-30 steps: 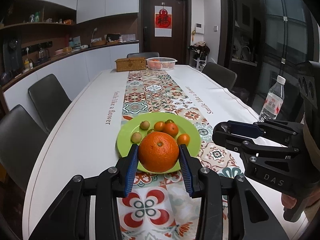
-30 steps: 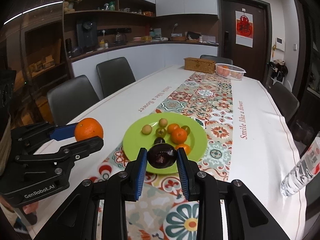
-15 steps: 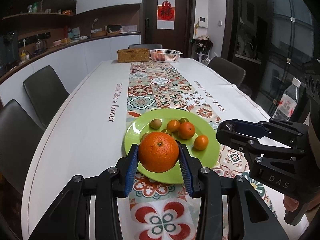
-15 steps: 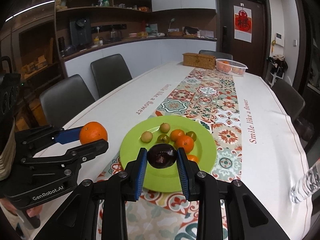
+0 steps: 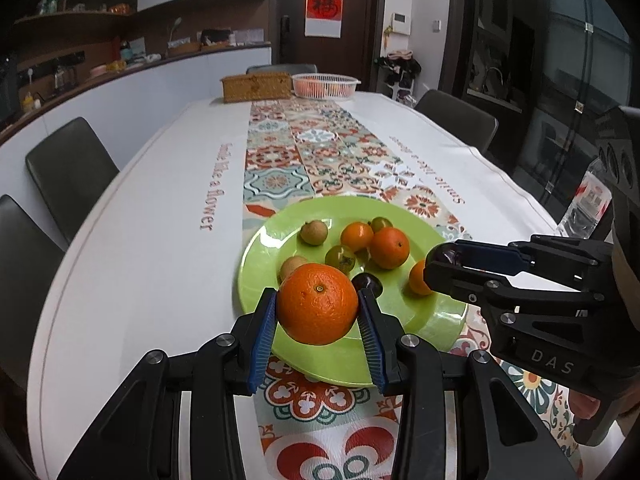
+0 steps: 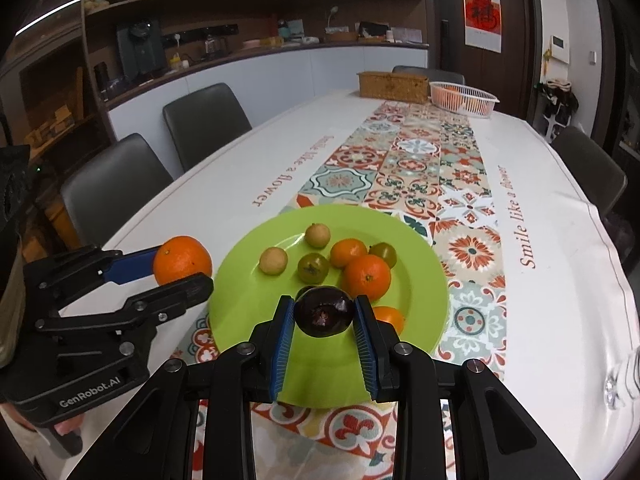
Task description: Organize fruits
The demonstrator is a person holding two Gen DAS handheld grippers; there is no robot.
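Observation:
My left gripper (image 5: 318, 312) is shut on a large orange (image 5: 317, 303) and holds it above the near left rim of a green plate (image 5: 260, 276). My right gripper (image 6: 323, 314) is shut on a dark purple plum (image 6: 323, 312) above the plate's near side (image 6: 240, 280). The plate holds several small fruits: tangerines (image 6: 367, 277), green tomatoes (image 6: 313, 267) and pale round fruits (image 6: 273, 261). In the right wrist view the left gripper with the orange (image 6: 182, 260) is at the plate's left edge. In the left wrist view the right gripper (image 5: 444, 268) is over the plate's right side.
The plate sits on a patterned runner (image 6: 420, 160) on a long white table (image 6: 560, 280). A wicker box (image 6: 392, 86) and a white basket of oranges (image 6: 464, 98) stand at the far end. A water bottle (image 5: 584, 204) stands at the right edge. Dark chairs (image 6: 204, 120) line both sides.
Both grippers have moved forward and lower toward the plate, each still holding its fruit. The plate looks larger and nearer in both views.

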